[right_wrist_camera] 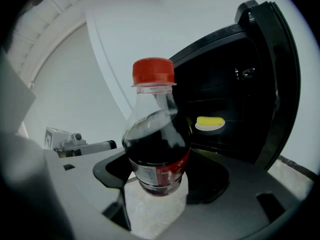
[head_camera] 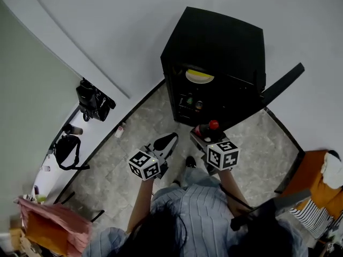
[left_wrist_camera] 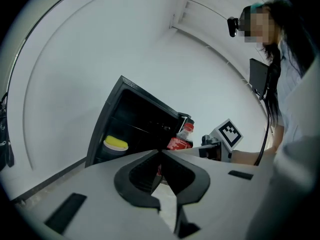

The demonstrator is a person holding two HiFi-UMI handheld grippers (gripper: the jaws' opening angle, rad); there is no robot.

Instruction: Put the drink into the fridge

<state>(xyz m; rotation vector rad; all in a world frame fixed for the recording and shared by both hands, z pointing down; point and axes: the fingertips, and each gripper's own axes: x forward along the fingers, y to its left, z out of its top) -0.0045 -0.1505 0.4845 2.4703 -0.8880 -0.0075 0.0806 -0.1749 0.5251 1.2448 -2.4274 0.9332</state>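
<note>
Bottle (right_wrist_camera: 157, 134) with a red cap and dark drink inside stands upright in the right gripper (right_wrist_camera: 157, 180). The two jaws are clamped on its lower part, just under the red label. The bottle is out in front of the fridge (head_camera: 214, 52), above the stone floor (head_camera: 134, 133), and not inside it yet.

The fridge is small and black and stands against the white wall. Its door (head_camera: 281, 84) hangs wide open on the right side. On the top shelf sits a round white dish with something yellow (head_camera: 199, 76) on it. Lower down there are a few small things, but it is too dark in there to tell what they are.

The left gripper (left_wrist_camera: 161, 153) is just beside the right one, also pointing at the fridge. Its jaws are pressed together at the tips and nothing is between them.

The person (head_camera: 198, 213) holding both tools wears a striped shirt and stands near the open fridge. A black bag (head_camera: 94, 101) lies by the wall, well off to the left.
</note>
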